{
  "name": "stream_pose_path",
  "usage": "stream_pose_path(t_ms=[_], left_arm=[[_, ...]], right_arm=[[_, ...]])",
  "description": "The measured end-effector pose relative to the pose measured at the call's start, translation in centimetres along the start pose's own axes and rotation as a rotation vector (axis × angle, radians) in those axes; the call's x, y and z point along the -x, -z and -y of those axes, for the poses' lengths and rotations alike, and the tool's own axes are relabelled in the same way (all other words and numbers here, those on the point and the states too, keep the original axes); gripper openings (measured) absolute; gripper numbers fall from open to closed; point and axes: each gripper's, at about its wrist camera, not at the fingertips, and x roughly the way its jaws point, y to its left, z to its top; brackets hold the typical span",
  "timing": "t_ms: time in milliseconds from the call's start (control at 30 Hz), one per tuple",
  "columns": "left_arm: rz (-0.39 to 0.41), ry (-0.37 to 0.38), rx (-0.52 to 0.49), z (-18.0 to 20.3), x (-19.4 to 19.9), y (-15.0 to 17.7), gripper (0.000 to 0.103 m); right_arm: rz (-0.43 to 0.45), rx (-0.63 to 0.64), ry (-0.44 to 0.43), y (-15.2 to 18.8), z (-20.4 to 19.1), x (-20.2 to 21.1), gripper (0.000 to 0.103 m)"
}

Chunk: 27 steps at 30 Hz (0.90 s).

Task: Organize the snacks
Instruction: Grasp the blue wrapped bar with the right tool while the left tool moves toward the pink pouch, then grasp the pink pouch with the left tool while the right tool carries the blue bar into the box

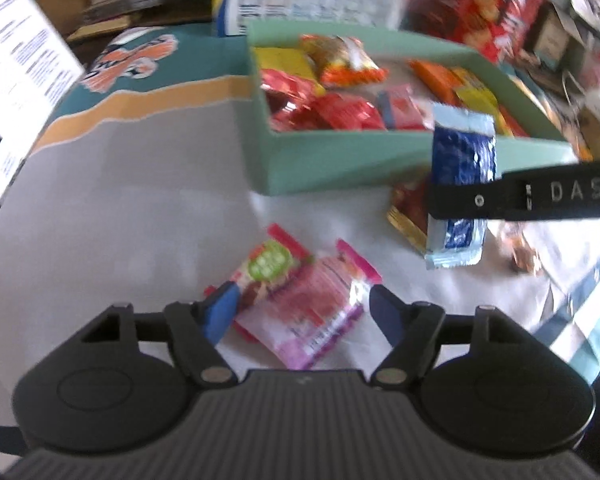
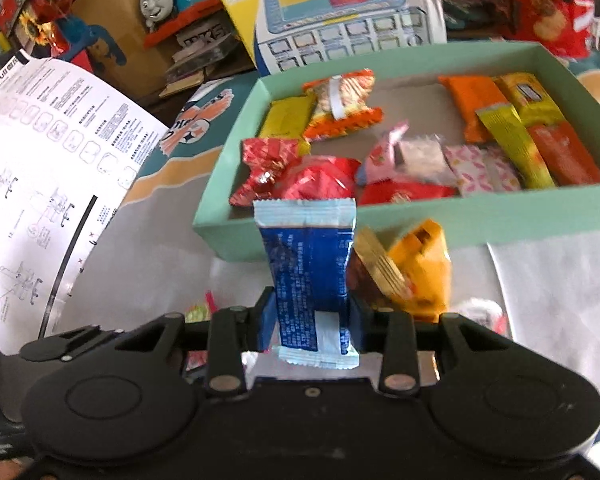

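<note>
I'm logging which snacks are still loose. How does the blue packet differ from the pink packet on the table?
The blue packet is clamped in the right gripper and held up off the table; the pink packet lies flat on the white table, between the fingers of the open left gripper, ungripped. The blue one is narrow with pale sealed ends; the pink one is broader. Both are outside the green box.

Glossy crinkled foil on blue snack packet (image 2: 309, 276); matt green cardboard box (image 2: 420, 216); matt black plastic gripper (image 2: 310, 312).
</note>
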Motion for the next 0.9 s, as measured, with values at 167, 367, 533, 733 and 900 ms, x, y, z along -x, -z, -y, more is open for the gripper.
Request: stream_pose_path(t_ms=[167,367,533,733,900], left_arm=[[-0.037,0.011,-0.048,1.9,-0.2,0.9,0.059],[-0.065,0.002,-0.091,3.9,-0.3,1.5,0.064],[-0.049,-0.028,-0.137,5.1,-1.1,1.0,0.044],[-0.058,-0.029,-0.072,5.8,-0.4,0.6,0.024],[-0.043,0.007,0.002,5.2,1.2,-0.1,0.024]], right_arm=[[-0.009,-0.028,-0.01,1.0,1.5,0.6,0.036],[-0.012,-0.055,-0.011,2.1,3.3,1.5,0.036],[-0.017,-0.089,-0.011,3.1,4.8,2.4,0.036],[0.014,-0.111,-0.016,3.2,6.0,3.8,0.036],[0.03,-0.122,-0.03,3.3,6.6,4.6,0.036]])
